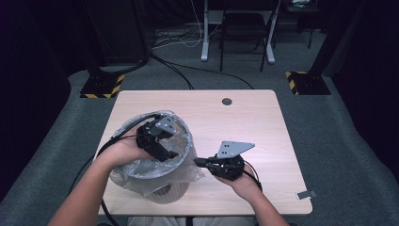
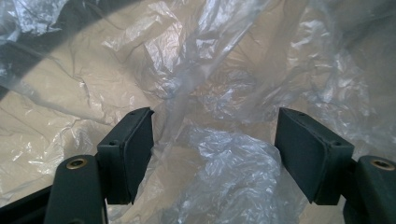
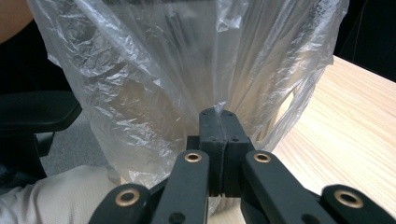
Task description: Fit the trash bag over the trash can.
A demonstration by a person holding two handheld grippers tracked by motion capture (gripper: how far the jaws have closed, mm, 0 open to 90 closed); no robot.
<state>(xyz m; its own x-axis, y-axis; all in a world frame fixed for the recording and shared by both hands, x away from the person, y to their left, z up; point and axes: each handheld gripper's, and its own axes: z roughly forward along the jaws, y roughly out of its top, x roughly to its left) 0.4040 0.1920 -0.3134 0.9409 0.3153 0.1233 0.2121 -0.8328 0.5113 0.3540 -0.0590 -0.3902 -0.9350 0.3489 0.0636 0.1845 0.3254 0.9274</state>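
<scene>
The bag [image 1: 141,176], a clear plastic liner, sits in and over the bin [image 1: 165,192], a pale ribbed bin at the table's [image 1: 263,141] near left edge. The film is crumpled over the bin's rim and hangs down its outside on the side toward you. Inside the bin, the left gripper view shows only loose folds of bag against the pale wall; nothing else lies in it that you can make out.

Your left gripper [image 1: 160,141] reaches into the bin's mouth from above, jaws spread wide with bag film bunched between them, not pinched. Your left hand [image 1: 123,149] rests at the bin's left rim, its cable trailing off the table edge.

Your right gripper [image 1: 197,161] is just right of the bin, jaws clenched on a fold of the bag's outer skirt; the right gripper view shows the film caught at the tips [image 3: 219,122]. Your right hand [image 1: 242,181] holds it low over the table.

Right of the bin the tabletop is bare wood, with a round hole [image 1: 227,101] near the far edge and a small grey tag [image 1: 307,193] at the near right corner. Beyond the table, well apart from the bin, stand desk legs [image 1: 205,33], floor cables [image 1: 174,68] and two striped bases [image 1: 101,87].
</scene>
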